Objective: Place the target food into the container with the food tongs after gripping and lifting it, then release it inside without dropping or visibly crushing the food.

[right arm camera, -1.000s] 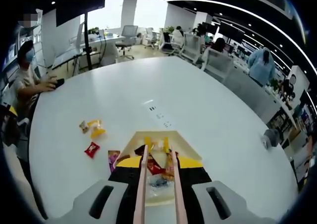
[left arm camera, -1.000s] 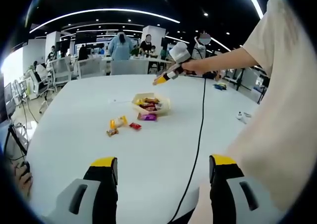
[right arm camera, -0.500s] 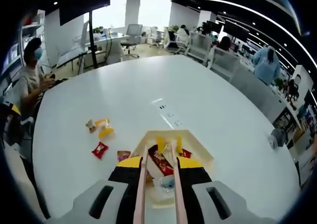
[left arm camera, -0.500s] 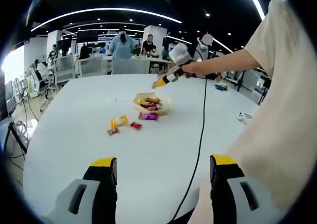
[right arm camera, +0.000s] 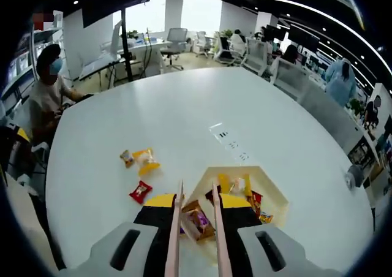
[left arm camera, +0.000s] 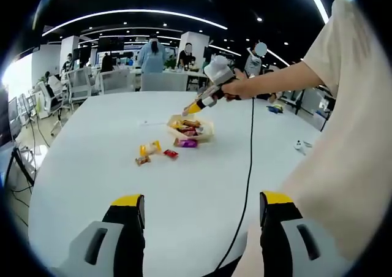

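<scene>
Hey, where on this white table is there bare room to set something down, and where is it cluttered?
Free: the broad white table beyond the container toward the far chairs, and the near stretch between the left gripper and the snacks. Crowded: beside the container, where the red packet, yellow packet and food tongs sit, plus the black cable.

Bare table (right arm camera: 184, 105) beyond; snack packets (right arm camera: 142, 166) probably left.

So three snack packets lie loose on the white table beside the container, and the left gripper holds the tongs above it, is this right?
Not quite: the right gripper holds the tongs, as the right gripper view shows. The left gripper is open. The packets and container are as stated.
</scene>
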Demonstrator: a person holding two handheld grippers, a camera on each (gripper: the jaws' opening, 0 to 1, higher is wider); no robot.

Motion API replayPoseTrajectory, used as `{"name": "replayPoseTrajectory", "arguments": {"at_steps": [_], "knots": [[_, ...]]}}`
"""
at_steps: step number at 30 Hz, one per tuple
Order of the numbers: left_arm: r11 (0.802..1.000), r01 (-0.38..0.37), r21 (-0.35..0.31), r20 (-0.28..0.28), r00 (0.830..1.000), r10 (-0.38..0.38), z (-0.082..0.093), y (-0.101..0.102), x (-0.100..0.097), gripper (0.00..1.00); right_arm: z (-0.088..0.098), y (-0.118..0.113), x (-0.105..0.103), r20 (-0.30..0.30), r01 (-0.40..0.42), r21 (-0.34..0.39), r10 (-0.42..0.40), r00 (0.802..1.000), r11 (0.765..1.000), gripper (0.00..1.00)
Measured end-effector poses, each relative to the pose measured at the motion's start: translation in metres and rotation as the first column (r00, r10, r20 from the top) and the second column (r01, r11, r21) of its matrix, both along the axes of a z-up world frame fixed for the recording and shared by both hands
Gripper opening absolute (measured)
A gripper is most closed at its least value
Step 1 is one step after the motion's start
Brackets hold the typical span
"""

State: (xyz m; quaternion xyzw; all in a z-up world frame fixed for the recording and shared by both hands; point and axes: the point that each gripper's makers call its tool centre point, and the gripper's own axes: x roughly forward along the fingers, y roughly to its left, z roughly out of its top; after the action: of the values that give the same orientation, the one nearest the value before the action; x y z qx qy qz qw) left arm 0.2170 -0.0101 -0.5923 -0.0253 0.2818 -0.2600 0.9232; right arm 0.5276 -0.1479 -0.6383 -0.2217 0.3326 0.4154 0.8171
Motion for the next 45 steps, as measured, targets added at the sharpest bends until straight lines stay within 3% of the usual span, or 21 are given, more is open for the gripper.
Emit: {"name": "replayPoseTrajectory", "arguments": {"at_steps": [15, 21, 31, 45], "knots": [[1.0, -0.023, -0.003, -0.002, 1.0, 0.023, -0.001, 0.012, -0.005, 0.78, -0.008, 0.036, -0.015, -0.021, -0.066, -0.012, 0.065, 0.998, 0.998, 0.25], [0.999, -0.053, -0.005, -0.009, 0.999, 0.053, -0.004, 0.024, -0.01, 0.78, -0.014, 0.065, -0.022, -0.024, -0.141, -0.036, 0.14, 0.99, 0.989, 0.25], [0.997, -0.078, -0.009, -0.026, 0.997, 0.078, -0.01, 0.035, -0.016, 0.78, -0.024, 0.091, -0.029, -0.039, -0.214, -0.064, 0.212, 0.977, 0.975, 0.25], [0.992, -0.121, -0.021, -0.032, 0.992, 0.121, -0.013, 0.049, -0.012, 0.78, -0.043, 0.115, -0.034, -0.076, -0.302, -0.115, 0.295, 0.952, 0.946, 0.26]]}}
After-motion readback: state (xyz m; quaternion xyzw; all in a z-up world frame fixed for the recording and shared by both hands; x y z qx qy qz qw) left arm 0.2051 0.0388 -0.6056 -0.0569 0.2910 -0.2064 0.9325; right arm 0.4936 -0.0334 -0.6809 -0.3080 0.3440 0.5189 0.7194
